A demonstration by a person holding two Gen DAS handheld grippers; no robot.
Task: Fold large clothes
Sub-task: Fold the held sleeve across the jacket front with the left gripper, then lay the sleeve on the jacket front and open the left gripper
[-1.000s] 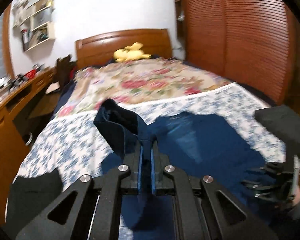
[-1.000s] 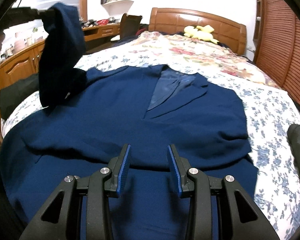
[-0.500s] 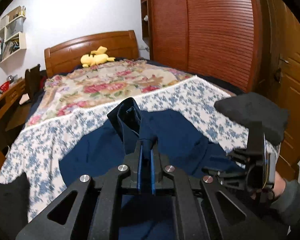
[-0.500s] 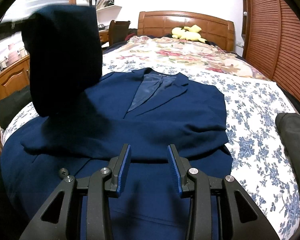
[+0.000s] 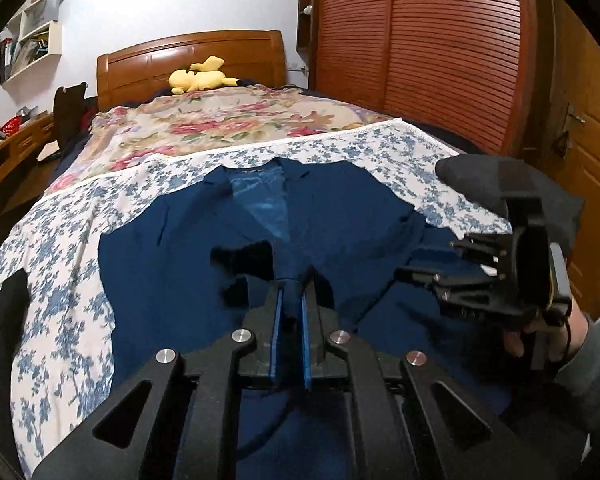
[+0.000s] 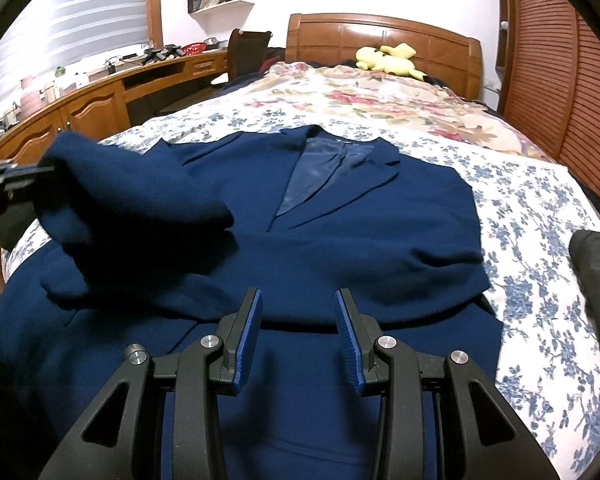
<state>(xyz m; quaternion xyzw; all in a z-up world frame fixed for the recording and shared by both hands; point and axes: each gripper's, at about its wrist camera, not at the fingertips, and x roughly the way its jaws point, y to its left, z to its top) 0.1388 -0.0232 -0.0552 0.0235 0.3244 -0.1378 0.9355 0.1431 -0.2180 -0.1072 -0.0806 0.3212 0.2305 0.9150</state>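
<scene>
A large navy blue jacket (image 6: 340,216) lies front up on the bed, collar toward the headboard, light blue lining showing at the neck. It also shows in the left wrist view (image 5: 180,248). My left gripper (image 5: 291,292) is shut on the jacket's left sleeve and holds it low over the jacket's front; the sleeve (image 6: 132,188) hangs folded at the left of the right wrist view. My right gripper (image 6: 298,312) is open and empty, just above the jacket's lower front. It shows at the right of the left wrist view (image 5: 440,276).
The bed has a blue-flowered white sheet (image 6: 540,240) and a floral blanket (image 5: 228,120). A yellow plush toy (image 5: 200,78) lies by the headboard. Dark clothes lie at the bed's right edge (image 6: 596,264) and left edge (image 5: 0,312). A wooden desk (image 6: 80,108) stands left, a wardrobe (image 5: 440,52) right.
My left gripper has carried the sleeve from high at the left down and across over the jacket's front. The right gripper has stayed open over the lower front.
</scene>
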